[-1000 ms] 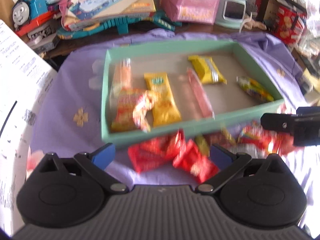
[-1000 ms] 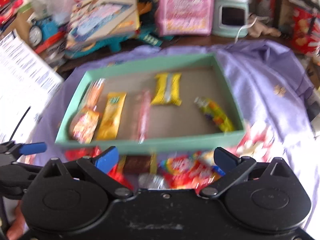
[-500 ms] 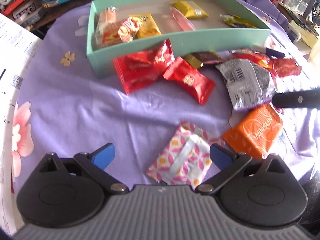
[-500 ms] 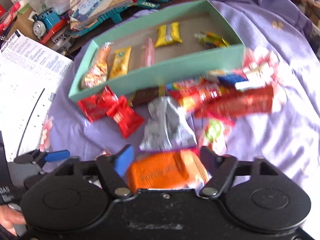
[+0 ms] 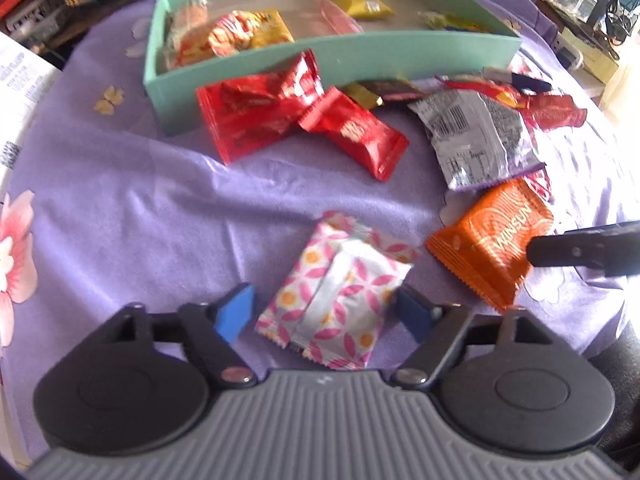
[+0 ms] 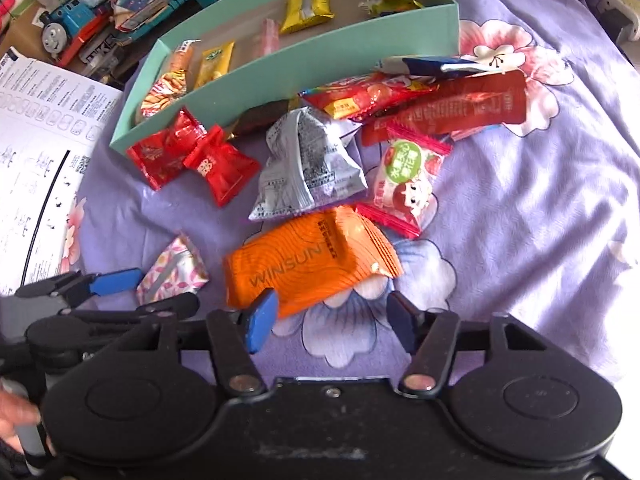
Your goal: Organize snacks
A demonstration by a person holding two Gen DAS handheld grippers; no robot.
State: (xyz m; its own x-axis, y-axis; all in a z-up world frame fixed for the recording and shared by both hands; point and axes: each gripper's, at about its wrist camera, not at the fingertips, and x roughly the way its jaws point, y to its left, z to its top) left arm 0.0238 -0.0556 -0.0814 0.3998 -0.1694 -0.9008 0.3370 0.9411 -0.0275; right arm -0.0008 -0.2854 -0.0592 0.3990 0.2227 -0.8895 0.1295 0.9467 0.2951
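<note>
A pink-flowered packet (image 5: 340, 292) lies on the purple cloth between the fingers of my left gripper (image 5: 325, 315). Its jaws are closing on the packet, and a small gap still shows at the left pad. An orange packet (image 6: 308, 268) lies in front of my right gripper (image 6: 330, 320), whose jaws are closing too. That gripper's left pad is at the packet's near corner and the right pad stands clear of it. The green tray (image 5: 400, 56) beyond holds several snacks. In the right wrist view the left gripper (image 6: 140, 292) straddles the flowered packet (image 6: 172, 272).
Loose snacks lie in front of the tray: two red packets (image 5: 280, 112), a silver bag (image 5: 476, 140), a long red sachet (image 6: 448, 108) and a strawberry candy bag (image 6: 408, 176). A printed sheet (image 6: 36, 152) lies at the left. Toys and a toy train (image 6: 64, 28) crowd behind the tray.
Both grippers came down and back from the tray to the loose snacks. Their jaws narrowed, the left around the flowered packet and the right at the orange one.
</note>
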